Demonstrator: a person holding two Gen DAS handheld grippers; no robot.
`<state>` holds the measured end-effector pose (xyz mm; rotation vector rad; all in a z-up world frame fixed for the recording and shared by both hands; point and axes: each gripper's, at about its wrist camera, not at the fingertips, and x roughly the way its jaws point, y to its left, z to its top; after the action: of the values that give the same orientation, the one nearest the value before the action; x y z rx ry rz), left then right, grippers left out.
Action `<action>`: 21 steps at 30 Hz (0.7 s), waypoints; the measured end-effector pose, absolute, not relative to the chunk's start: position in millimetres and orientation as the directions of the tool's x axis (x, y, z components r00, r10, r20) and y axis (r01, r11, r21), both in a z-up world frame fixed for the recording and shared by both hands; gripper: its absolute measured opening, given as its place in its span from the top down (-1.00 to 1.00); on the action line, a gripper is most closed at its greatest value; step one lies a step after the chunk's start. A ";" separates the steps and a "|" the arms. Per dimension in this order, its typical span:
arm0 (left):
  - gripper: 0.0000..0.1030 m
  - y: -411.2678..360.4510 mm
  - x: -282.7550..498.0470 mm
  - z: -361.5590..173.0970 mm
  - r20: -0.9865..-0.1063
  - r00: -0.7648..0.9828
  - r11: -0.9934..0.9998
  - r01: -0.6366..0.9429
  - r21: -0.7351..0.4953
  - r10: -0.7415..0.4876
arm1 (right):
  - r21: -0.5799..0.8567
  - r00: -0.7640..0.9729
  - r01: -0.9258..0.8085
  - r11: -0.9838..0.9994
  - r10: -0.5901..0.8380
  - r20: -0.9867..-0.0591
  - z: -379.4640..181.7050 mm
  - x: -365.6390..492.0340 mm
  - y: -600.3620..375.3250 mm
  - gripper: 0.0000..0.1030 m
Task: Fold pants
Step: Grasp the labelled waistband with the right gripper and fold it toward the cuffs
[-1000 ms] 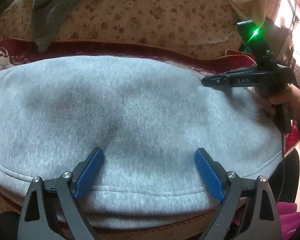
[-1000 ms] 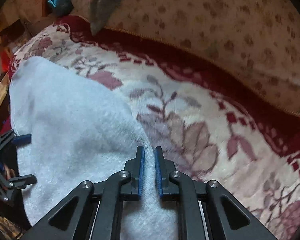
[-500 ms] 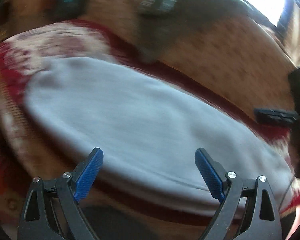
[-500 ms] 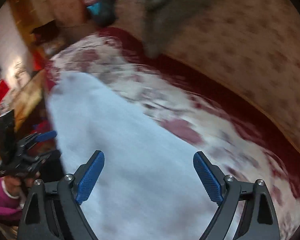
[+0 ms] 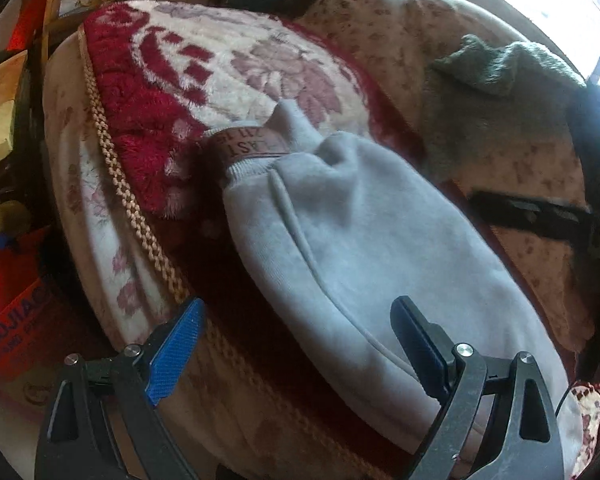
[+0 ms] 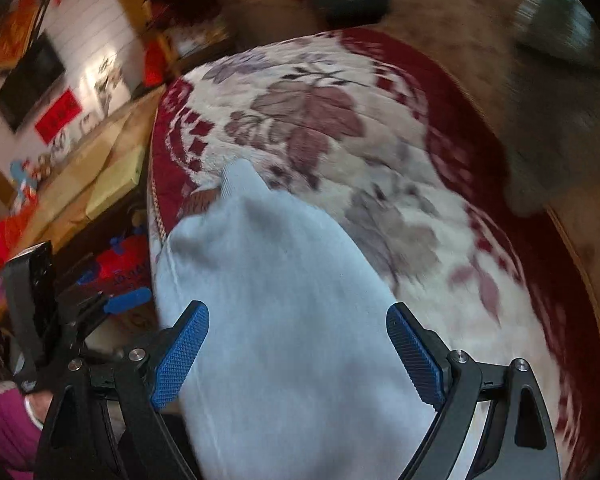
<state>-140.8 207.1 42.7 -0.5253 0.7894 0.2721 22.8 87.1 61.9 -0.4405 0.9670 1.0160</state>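
Observation:
Light grey pants (image 5: 360, 240) lie folded lengthwise on a red-and-cream floral blanket (image 5: 204, 60) over a sofa seat. Their waistband (image 5: 246, 146), with a brown lettered band, is at the far end. My left gripper (image 5: 296, 344) hovers open over the pants' near hem edge, with nothing between its blue pads. My right gripper (image 6: 298, 348) is open too, above the middle of the pants (image 6: 284, 300), holding nothing. One black finger of the right gripper (image 5: 520, 210) shows at the right of the left wrist view. A blue pad of the left gripper (image 6: 128, 298) shows at the left of the right wrist view.
The beige flowered sofa back (image 5: 500, 152) rises behind the blanket, with a grey-green cloth (image 5: 508, 64) draped on it. The seat's braided edge (image 5: 112, 160) drops off at the left towards a red bag (image 5: 12, 304) on the floor. A wooden table (image 6: 80, 184) stands further left.
The right jaws went from shut to wide open. Both views have swung along the pants towards the waistband end, which is now in sight. The left gripper stayed open.

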 end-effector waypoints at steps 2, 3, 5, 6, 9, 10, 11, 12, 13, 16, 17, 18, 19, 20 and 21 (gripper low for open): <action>-0.81 211.9 -133.5 35.9 -0.740 0.671 0.835 -0.427 -0.347 0.035 | 0.086 0.178 -0.879 0.468 0.491 -0.853 51.8 31.2 110.1 -0.81; -0.81 214.5 -129.7 34.5 -0.742 0.670 0.833 -0.428 -0.350 0.032 | 0.075 0.173 -0.885 0.460 0.475 -0.863 45.5 36.0 121.2 -0.81; -0.81 218.2 -123.8 30.2 -0.740 0.672 0.832 -0.424 -0.358 0.023 | 0.045 0.187 -0.883 0.467 0.440 -0.878 32.8 46.9 137.5 -0.81; -0.81 220.3 -120.1 28.8 -0.738 0.675 0.832 -0.421 -0.360 0.022 | 0.038 0.189 -0.884 0.467 0.429 -0.883 25.9 54.2 145.1 -0.81; -0.90 222.3 -111.7 26.8 -0.727 0.687 0.833 -0.417 -0.364 0.026 | 0.058 0.170 -0.878 0.475 0.424 -0.890 11.9 71.1 155.7 -0.81; -0.91 222.3 -108.7 25.5 -0.723 0.691 0.832 -0.415 -0.368 0.025 | 0.074 0.160 -0.874 0.481 0.428 -0.890 8.3 76.2 157.2 -0.80; -0.91 222.4 -104.1 24.0 -0.719 0.695 0.833 -0.411 -0.372 0.022 | 0.093 0.147 -0.868 0.488 0.431 -0.890 4.7 81.2 158.0 -0.80; -0.92 222.7 -99.4 21.7 -0.714 0.700 0.833 -0.405 -0.377 0.018 | 0.129 0.127 -0.854 0.504 0.442 -0.888 0.0 88.3 157.1 -0.80; -0.92 222.7 -96.1 20.0 -0.708 0.706 0.833 -0.399 -0.384 0.012 | 0.158 0.110 -0.843 0.514 0.452 -0.885 -3.4 93.1 155.8 -0.80; -0.91 225.0 -88.3 14.5 -0.677 0.736 0.827 -0.384 -0.412 0.004 | 0.233 0.055 -0.813 0.533 0.469 -0.882 -16.2 103.8 150.1 -0.81; -0.84 225.1 -87.3 14.1 -0.666 0.746 0.830 -0.369 -0.418 -0.004 | 0.245 0.046 -0.809 0.534 0.474 -0.879 -18.1 104.9 148.3 -0.80; -0.59 224.9 -85.8 13.3 -0.660 0.752 0.834 -0.354 -0.422 -0.015 | 0.263 0.031 -0.808 0.527 0.484 -0.875 -19.5 104.7 147.6 -0.80; -0.43 225.5 -84.4 13.0 -0.657 0.754 0.834 -0.353 -0.424 -0.015 | 0.275 0.016 -0.812 0.515 0.491 -0.871 -19.6 104.0 147.9 -0.70; -0.35 226.3 -84.2 12.7 -0.653 0.757 0.831 -0.350 -0.433 -0.021 | 0.296 -0.009 -0.815 0.498 0.500 -0.866 -19.1 102.0 149.0 -0.31; -0.12 227.2 -84.0 13.0 -0.645 0.763 0.829 -0.336 -0.447 -0.038 | 0.320 -0.040 -0.820 0.474 0.512 -0.858 -17.8 98.6 150.4 -0.11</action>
<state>-84.0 227.2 13.0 -0.5810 0.6916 0.1722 98.6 150.4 -17.8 -0.3286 1.1847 1.1052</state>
